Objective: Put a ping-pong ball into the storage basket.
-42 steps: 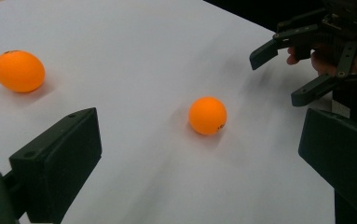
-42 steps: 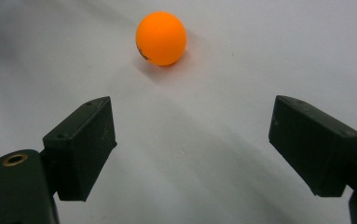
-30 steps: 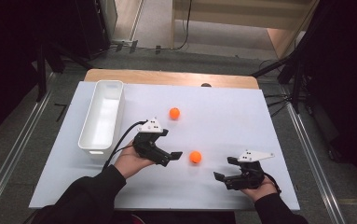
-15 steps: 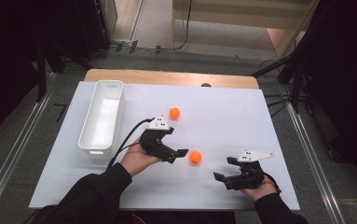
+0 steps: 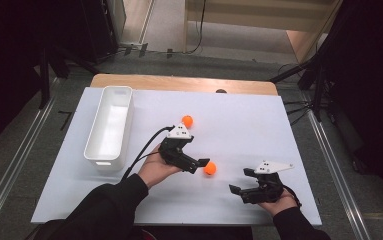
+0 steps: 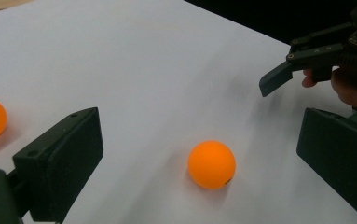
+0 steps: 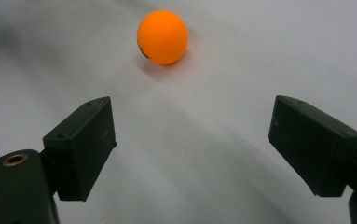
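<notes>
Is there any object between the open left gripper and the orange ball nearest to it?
Nothing visible: only bare white table surface lies between the left gripper and the small round orange ball.

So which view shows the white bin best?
The high view: the bin lies whole at the table's left, long and open-topped, nothing visible inside. The gripper views look at the near ball instead, between open jaws.

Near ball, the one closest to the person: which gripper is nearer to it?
Left. The left gripper has its open jaws right at the near ball, not yet around it. The right gripper, also open, sits apart, to the ball's right and nearer the person.
</notes>
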Demonstrator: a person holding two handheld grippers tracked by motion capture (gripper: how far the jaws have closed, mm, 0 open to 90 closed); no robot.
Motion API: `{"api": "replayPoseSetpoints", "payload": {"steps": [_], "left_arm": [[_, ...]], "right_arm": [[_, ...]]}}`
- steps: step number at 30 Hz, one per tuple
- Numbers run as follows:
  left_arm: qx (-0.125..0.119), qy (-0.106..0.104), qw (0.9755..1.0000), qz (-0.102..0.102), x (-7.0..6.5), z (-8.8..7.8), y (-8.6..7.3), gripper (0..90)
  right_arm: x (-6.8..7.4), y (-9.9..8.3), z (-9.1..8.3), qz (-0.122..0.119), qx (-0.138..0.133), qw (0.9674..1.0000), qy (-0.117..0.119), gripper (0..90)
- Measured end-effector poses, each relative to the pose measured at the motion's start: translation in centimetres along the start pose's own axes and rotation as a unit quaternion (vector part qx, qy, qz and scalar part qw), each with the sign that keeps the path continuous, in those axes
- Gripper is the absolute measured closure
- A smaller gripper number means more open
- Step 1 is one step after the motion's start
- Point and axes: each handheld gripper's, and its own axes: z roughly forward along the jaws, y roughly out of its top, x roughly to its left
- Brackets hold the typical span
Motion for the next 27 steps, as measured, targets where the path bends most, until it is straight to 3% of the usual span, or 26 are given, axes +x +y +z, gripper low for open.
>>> {"api": "replayPoseSetpoints", "payload": {"steps": [9,15,27], "left_arm": [[0.01,-0.004,0.9999,0.008,-0.3,1.4,0.7,0.6],[0.005,-0.004,0.9999,0.009,-0.5,1.9,1.0,0.7],[0.008,0.0,0.9998,0.02,-0.8,2.4,0.6,3.0]], "right_arm": [[0.0,0.0,0.0,0.001,0.002,1.0,0.001,13.1],[0.0,0.0,0.0,-0.002,0.004,1.0,0.0,13.1],[0.0,-0.1,0.0,-0.002,0.002,1.0,-0.001,13.2]]}}
